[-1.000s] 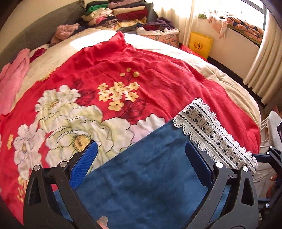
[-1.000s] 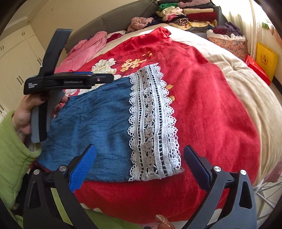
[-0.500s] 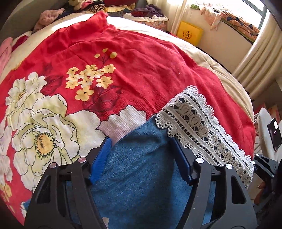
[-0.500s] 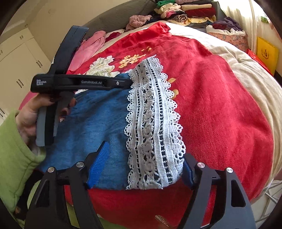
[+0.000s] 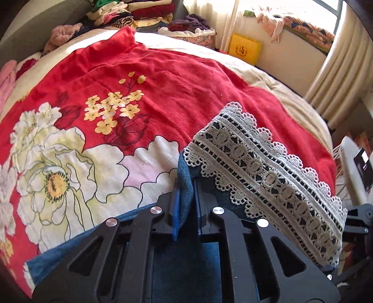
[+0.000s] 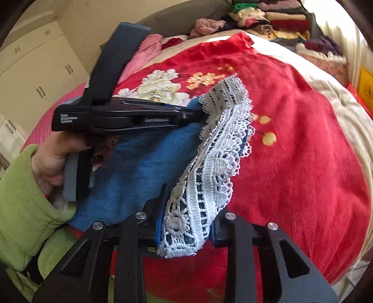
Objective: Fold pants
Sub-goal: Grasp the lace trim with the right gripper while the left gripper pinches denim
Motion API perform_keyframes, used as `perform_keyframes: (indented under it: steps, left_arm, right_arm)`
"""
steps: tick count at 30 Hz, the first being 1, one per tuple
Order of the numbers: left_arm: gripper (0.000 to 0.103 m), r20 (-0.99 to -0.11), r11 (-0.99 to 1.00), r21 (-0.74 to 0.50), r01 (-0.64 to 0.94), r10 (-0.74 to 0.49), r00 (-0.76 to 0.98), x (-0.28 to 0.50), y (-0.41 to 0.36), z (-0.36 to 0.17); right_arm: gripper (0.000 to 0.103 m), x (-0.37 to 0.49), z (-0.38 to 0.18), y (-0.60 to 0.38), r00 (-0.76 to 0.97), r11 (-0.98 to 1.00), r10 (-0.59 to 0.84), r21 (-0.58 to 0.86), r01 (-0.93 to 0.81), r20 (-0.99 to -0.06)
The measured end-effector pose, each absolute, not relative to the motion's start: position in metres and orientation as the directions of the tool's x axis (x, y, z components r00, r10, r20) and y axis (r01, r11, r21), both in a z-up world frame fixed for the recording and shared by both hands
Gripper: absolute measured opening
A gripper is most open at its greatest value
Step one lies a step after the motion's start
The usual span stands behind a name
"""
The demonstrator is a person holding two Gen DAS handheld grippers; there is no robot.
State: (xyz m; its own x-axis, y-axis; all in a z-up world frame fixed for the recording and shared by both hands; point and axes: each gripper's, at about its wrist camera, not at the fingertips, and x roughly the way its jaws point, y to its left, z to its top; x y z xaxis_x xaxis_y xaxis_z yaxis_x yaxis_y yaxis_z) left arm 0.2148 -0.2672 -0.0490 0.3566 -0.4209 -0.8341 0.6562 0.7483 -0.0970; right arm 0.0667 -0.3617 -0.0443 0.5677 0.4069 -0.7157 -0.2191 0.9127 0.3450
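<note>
A: Tongs status, left first?

B: Left tongs [image 5: 185,200] pressed together on a fold of the pants [image 5: 186,261], pinching the blue denim edge just beside the lace trim [image 5: 268,177]. From the right wrist view the same tool [image 6: 130,117] runs sideways across the denim, tip at the lace, held by a hand [image 6: 50,163] in a green sleeve [image 6: 21,205].

A: Right?

B: Right tongs [image 6: 186,223] pinching the near end of the lace trim [image 6: 209,177] with denim under it. The lace band is lifted off the bed here and twists between the two grips.

A: Where do the pants sit?

B: On the near part of the bed, on top of the red floral blanket [image 5: 163,88]. Blue denim body [image 6: 139,167] lies flat toward the left, lace hem toward the right.

A: Further back?

B: Cream bedding [image 5: 186,45] under the blanket. Pink garment [image 6: 144,53] at the far left edge of the bed. Stack of folded clothes [image 5: 139,14] at the far end. Yellow box [image 5: 244,49] on the floor by the wall, curtain [image 5: 335,70] to its right. White cupboards [image 6: 35,77] on the left wall in the right wrist view.
</note>
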Motion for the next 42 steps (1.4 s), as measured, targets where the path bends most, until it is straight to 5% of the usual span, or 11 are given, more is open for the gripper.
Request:
perform_keyframes:
  steps: [15, 23, 27, 29, 36, 38, 42]
  left_arm:
    - [0.003, -0.763, 0.827, -0.249, 0.503, -0.488, 0.425, 0.216, -0.143, -0.008]
    - [0.004, -0.759, 0.887, -0.289, 0.361, -0.442, 0.478, 0.181, -0.032, -0.004]
    - [0.018, -0.727, 0.883, -0.348, 0.314, -0.466, 0.504, 0.168, 0.002, -0.006]
    - [0.019, -0.718, 0.876, -0.378, 0.3, -0.482, 0.502, 0.165, 0.008, -0.007]
    - [0.036, -0.72, 0.865, -0.323, 0.383, -0.488, 0.493, 0.141, -0.015, 0.002]
    - [0.039, -0.722, 0.86, -0.314, 0.403, -0.492, 0.487, 0.132, -0.023, 0.003]
    - [0.045, -0.711, 0.835, -0.326, 0.443, -0.525, 0.468, 0.108, -0.038, 0.006]
  right_arm:
    - [0.027, 0.06, 0.02, -0.263, 0.543, 0.837, 0.518, 0.262, -0.48, -0.66]
    - [0.027, 0.057, -0.001, -0.159, 0.455, 0.754, 0.462, 0.067, -0.653, -0.761]
    - [0.035, 0.048, -0.029, -0.121, 0.412, 0.714, 0.388, -0.013, -0.7, -0.824]
    - [0.048, 0.044, -0.034, -0.119, 0.388, 0.706, 0.398, 0.007, -0.709, -0.831]
    - [0.057, 0.025, 0.018, -0.177, 0.42, 0.739, 0.524, 0.149, -0.657, -0.741]
    - [0.065, 0.022, 0.032, -0.209, 0.486, 0.786, 0.524, 0.176, -0.593, -0.699]
    - [0.066, 0.039, 0.027, -0.269, 0.561, 0.881, 0.46, 0.274, -0.387, -0.688]
